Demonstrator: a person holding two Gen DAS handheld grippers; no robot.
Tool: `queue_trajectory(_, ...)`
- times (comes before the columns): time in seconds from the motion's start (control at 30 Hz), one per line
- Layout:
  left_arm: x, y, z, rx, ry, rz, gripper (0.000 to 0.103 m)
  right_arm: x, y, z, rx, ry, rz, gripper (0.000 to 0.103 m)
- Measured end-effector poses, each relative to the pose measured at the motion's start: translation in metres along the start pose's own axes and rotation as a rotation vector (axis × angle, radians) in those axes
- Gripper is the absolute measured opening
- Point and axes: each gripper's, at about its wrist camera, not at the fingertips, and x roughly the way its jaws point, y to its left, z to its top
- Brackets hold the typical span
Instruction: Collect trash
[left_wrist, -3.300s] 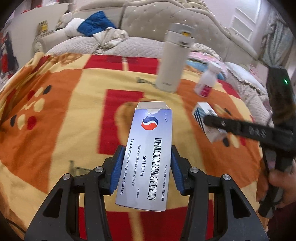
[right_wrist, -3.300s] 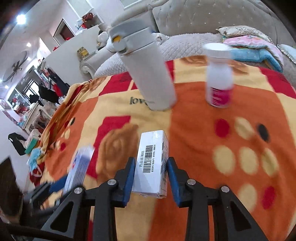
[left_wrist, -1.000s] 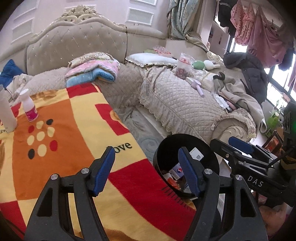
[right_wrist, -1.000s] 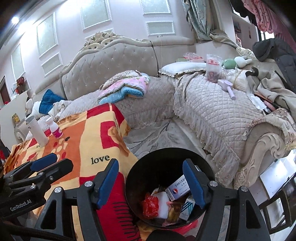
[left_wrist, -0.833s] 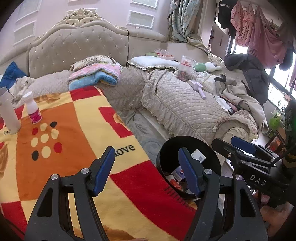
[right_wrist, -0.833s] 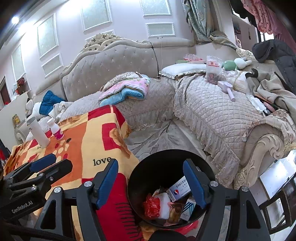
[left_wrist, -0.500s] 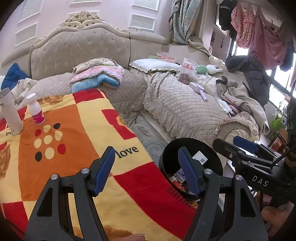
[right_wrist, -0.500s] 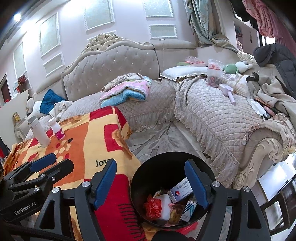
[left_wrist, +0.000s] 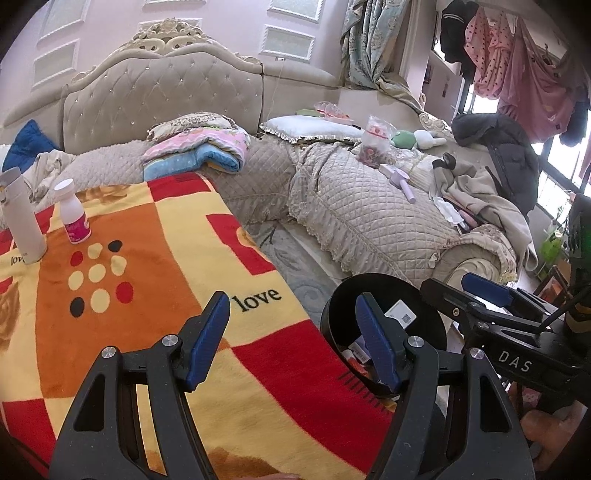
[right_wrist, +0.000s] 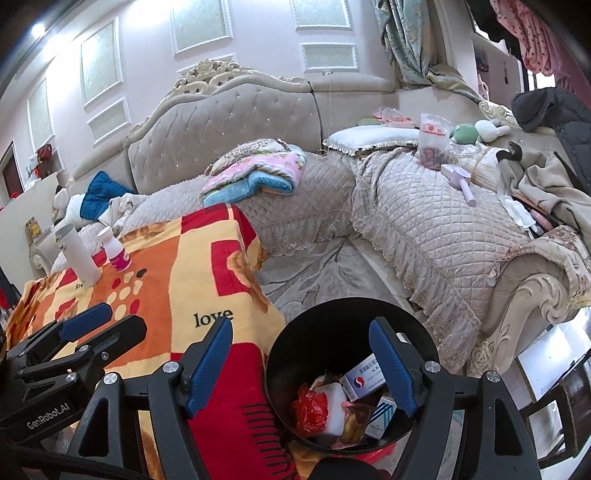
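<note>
Trash bin (right_wrist: 280, 354), the black round one, sits on the floor right off the corner of the blanket-covered desk (left_wrist: 155, 236), with the grey rug (right_wrist: 314, 273) stretching away behind it toward the quilted sofa (right_wrist: 424, 229). That strip of rug between desk edge and sofa skirt is the only real open lane here, and it's bare. The sofa wraps around the back and right side, piled with a folded pink and blue blanket (right_wrist: 258, 173), a pillow (left_wrist: 306, 125) and loose clothes.

The desk's near corner drops off just left of the bin rim; the word "love" is printed on the blanket close to that edge. Most of the blanket is free, only a tall white flask (left_wrist: 20, 218) and a small white bottle (left_wrist: 74, 212) standing close together at the far left end.

Inside the bin: a white medicine box (right_wrist: 364, 376) with a red and blue logo leaning near the right wall, a smaller blue-striped box (right_wrist: 380, 413) below it, a red crumpled wrapper (right_wrist: 310, 410) at left.

Right tool (right_wrist: 301, 365) hangs over the bin mouth, its blue pads spread wide with nothing between them. Left tool (left_wrist: 291, 339) is over the desk corner, one finger over the blanket and one in front of the bin, also spread apart and carrying nothing.
</note>
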Motion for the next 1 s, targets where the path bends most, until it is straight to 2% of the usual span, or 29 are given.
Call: queue_trajectory(1.0, 0.0062, 0.0004, -0.0033, -0.02, 0.012, -0.009, 0.07, 0.0092, -0.0023, -0.0034, -0.008, 0.036, -0.011, 0.076)
